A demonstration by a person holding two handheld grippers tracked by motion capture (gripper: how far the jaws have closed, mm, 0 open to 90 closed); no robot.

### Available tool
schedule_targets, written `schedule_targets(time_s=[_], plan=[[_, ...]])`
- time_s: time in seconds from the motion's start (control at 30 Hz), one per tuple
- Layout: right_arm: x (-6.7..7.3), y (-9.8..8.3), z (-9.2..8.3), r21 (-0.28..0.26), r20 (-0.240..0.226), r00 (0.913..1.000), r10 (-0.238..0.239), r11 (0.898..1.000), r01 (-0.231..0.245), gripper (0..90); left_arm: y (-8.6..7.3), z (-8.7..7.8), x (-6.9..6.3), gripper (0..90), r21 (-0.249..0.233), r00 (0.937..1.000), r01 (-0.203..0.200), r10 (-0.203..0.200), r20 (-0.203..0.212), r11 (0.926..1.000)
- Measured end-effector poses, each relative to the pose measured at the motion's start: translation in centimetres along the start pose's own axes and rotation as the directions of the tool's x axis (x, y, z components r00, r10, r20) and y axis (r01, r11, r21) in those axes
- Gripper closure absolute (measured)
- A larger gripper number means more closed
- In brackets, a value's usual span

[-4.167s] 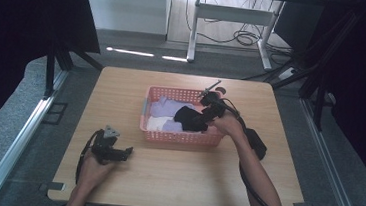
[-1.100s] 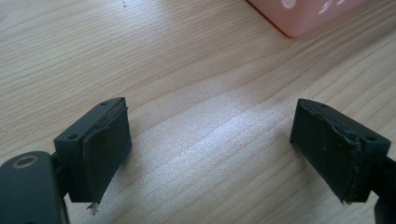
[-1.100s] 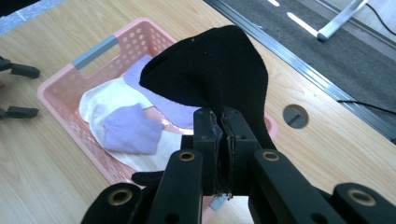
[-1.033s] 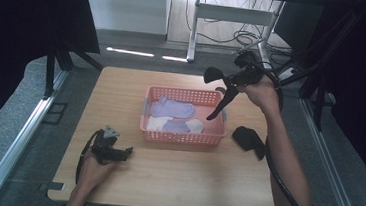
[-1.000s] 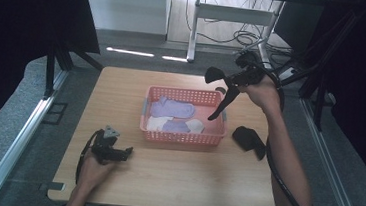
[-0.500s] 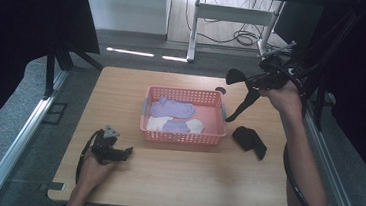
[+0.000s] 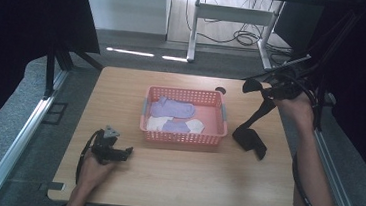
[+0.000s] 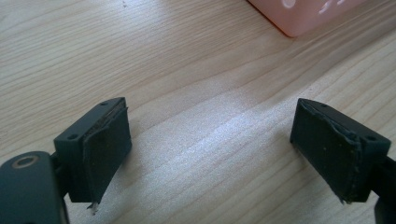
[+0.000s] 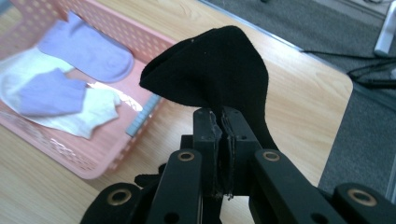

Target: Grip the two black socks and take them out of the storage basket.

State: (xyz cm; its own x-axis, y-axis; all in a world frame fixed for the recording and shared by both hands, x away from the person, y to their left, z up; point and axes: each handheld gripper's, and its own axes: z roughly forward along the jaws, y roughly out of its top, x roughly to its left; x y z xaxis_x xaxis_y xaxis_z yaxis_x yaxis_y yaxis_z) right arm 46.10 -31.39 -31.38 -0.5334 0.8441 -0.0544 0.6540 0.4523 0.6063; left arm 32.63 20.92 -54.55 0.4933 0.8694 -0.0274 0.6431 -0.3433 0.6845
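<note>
A pink basket [image 7: 222, 117] stands mid-table with purple socks [image 7: 172, 108] and a white sock [image 7: 196, 126] in it. My right gripper [image 7: 268, 96] is raised beyond the basket's right end, shut on a black sock [image 7: 258, 114] that dangles from it. In the right gripper view the jaws [image 9: 220, 116] pinch this black sock [image 9: 219, 70], with the basket [image 9: 70, 154] to the left. A second black sock [image 7: 250, 140] lies on the table beneath; I cannot tell if the two touch. My left gripper [image 7: 116, 151] rests open at the front left, bare wood between its pads [image 8: 105, 149].
The wooden table [image 7: 189, 184] has free room in front of the basket and along its left side. The basket's corner [image 8: 308, 14] lies ahead of the left gripper. A dark hole [image 7: 220, 90] sits near the table's far edge. Desk legs and cables stand on the floor beyond.
My right gripper has carried the black sock from over the basket rightward past its right end. The other black sock stays on the table. The left gripper has not moved.
</note>
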Motion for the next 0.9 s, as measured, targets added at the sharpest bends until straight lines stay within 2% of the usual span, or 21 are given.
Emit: schedule_targets(time_s=[0.37,0.9], plan=[[-0.7,-3.6,4.2,0.068,-0.017,0.9992,0.037,0.997,-0.036,84.6,0.0,0.0,0.0,12.0,0.002,1.0000,0.001,-0.001,0.002,1.0000],[-0.2,-8.0,9.7,0.160,-0.071,0.9947,0.074,0.985,-0.062,83.6,0.0,0.0,0.0,12.0,0.004,1.0000,0.001,-0.001,0.002,1.0000]])
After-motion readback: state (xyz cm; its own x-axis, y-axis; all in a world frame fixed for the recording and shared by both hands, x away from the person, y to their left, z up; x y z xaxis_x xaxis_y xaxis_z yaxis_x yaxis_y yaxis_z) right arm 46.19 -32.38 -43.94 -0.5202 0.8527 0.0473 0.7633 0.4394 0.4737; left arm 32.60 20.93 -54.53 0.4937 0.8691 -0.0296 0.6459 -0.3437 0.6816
